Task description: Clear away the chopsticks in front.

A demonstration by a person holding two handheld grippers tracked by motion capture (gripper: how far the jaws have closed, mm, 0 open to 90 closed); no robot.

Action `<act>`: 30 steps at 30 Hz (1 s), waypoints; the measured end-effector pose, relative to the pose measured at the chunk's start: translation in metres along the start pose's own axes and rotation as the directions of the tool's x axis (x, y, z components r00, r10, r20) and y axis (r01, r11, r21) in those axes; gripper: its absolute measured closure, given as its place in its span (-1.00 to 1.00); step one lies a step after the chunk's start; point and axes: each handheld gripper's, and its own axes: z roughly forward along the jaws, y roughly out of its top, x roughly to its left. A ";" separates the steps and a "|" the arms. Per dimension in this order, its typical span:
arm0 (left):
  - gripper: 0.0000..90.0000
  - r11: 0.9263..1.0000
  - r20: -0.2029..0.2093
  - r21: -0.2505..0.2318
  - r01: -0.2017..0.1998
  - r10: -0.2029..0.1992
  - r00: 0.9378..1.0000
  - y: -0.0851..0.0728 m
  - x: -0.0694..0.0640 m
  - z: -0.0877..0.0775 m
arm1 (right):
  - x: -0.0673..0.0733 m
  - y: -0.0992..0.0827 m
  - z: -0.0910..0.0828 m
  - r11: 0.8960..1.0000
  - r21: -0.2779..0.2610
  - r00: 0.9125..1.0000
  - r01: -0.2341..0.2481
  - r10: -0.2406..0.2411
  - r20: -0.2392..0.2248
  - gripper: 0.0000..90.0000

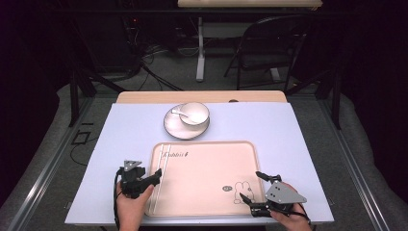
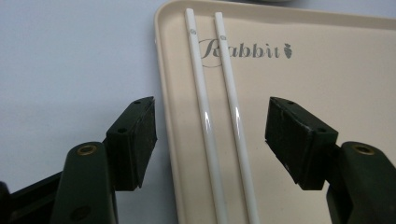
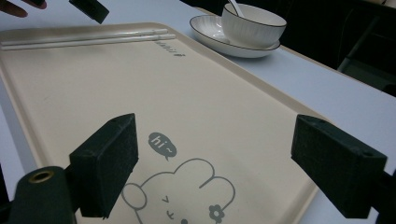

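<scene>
Two white chopsticks (image 2: pixel 219 112) lie on one beige tray (image 1: pixel 211 187); both the left gripper (image 2: pixel 210 140) and right gripper (image 3: pixel 229 163) hold fingers open and empty, beside one bowl (image 1: pixel 194 114) and one plate (image 1: pixel 173 127).

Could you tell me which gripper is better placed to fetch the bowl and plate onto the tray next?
Probably the left gripper: it sits open beside the chopsticks, slightly nearer the bowl.

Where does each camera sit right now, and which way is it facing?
High view: above the near table edge, looking forward and down; both hands, left gripper, right gripper.
Left gripper view: along open jaws at the chopsticks on the tray.
Right gripper view: along open jaws over the tray toward bowl and plate.
Shared: tray, chopsticks.
</scene>
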 end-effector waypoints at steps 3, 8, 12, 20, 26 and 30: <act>-0.25 1.000 0.002 -0.005 -0.001 0.001 1.000 0.003 0.000 -0.001 | 0.000 0.000 0.000 1.000 0.001 1.000 -0.001 0.001 0.000 -0.69; -0.25 1.000 0.004 -0.008 -0.016 0.016 1.000 0.011 0.000 -0.004 | 0.000 0.000 0.000 1.000 0.001 1.000 0.000 0.000 0.000 -0.69; -0.25 0.999 -0.005 -0.021 -0.031 0.031 0.999 0.020 -0.001 -0.005 | 0.000 0.000 0.000 1.000 -0.002 1.000 -0.002 0.002 0.002 -0.69; -0.25 0.996 0.004 -0.061 -0.072 0.072 0.997 0.050 -0.009 -0.006 | -0.001 0.000 0.000 1.000 0.001 1.000 -0.001 0.001 0.002 -0.69; -0.25 0.995 0.027 -0.055 -0.082 0.083 0.996 0.072 -0.006 0.002 | -0.001 0.000 0.000 1.000 -0.001 1.000 0.002 -0.002 0.002 -0.69; -0.25 0.996 0.044 -0.047 -0.077 0.079 0.996 0.086 -0.004 0.009 | 0.000 0.000 0.000 1.000 0.002 1.000 -0.001 0.001 0.003 -0.69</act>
